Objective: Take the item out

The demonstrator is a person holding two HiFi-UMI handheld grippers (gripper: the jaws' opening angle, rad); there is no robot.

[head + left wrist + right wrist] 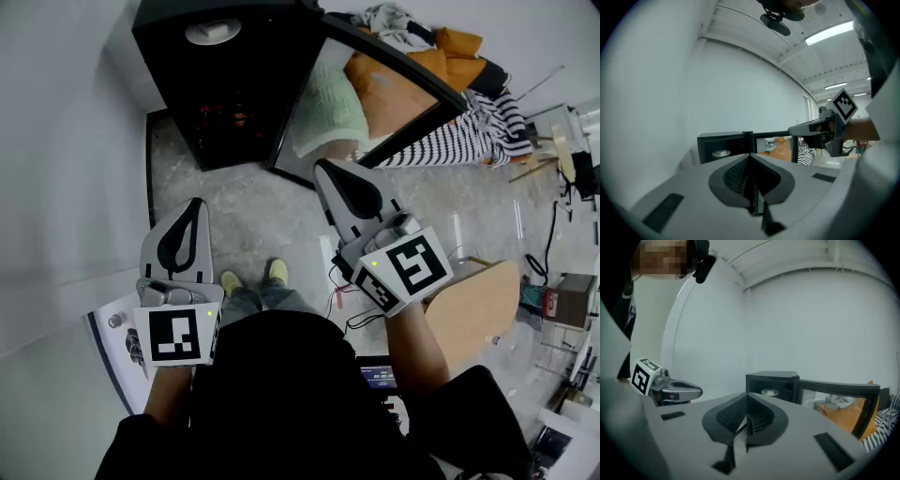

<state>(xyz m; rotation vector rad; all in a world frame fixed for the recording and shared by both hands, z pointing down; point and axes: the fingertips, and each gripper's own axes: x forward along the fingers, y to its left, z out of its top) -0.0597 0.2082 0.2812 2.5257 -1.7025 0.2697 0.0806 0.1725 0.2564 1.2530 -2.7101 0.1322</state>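
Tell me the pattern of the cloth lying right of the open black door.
The cloth has black and white stripes, shown best in the head view.

One black cabinet (pixel 225 94) with one open door (pixel 330 111). One white dish (pixel 213 32) inside the cabinet. Before the cabinet: two yellow shoes (pixel 230 281) and two grippers, left gripper (pixel 194 206) and right gripper (pixel 325 169).

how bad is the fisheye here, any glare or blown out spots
Head view: strong fisheye, straight edges bow; glass door shows no harsh glare. Left gripper view: dark round vignette, ceiling light strip blown out. Right gripper view: same vignette, cabinet interior dim.
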